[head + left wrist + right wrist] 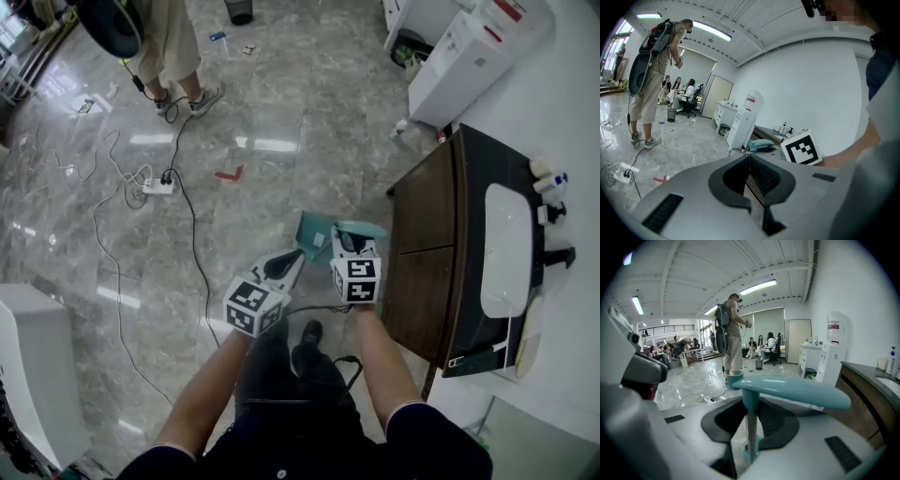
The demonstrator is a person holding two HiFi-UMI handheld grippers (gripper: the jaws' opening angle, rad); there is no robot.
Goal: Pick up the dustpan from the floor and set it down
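Observation:
The teal dustpan [314,234] hangs off the grey marble floor, just left of a dark desk. Its long handle [797,392] lies crosswise above the jaws in the right gripper view, and a thin stem drops between them. My right gripper [352,241] [751,411] is shut on that stem. My left gripper [286,266] [750,157] is level beside it on the left, with its fingertips meeting and nothing between them. From the left gripper view the dustpan [761,145] shows ahead, beside the right gripper's marker cube [801,147].
A dark wooden desk [427,253] with a white basin [506,248] stands close on the right. A power strip [157,187] and cables trail over the floor at left. A person [169,47] stands farther off. A red tape mark [230,173] lies ahead.

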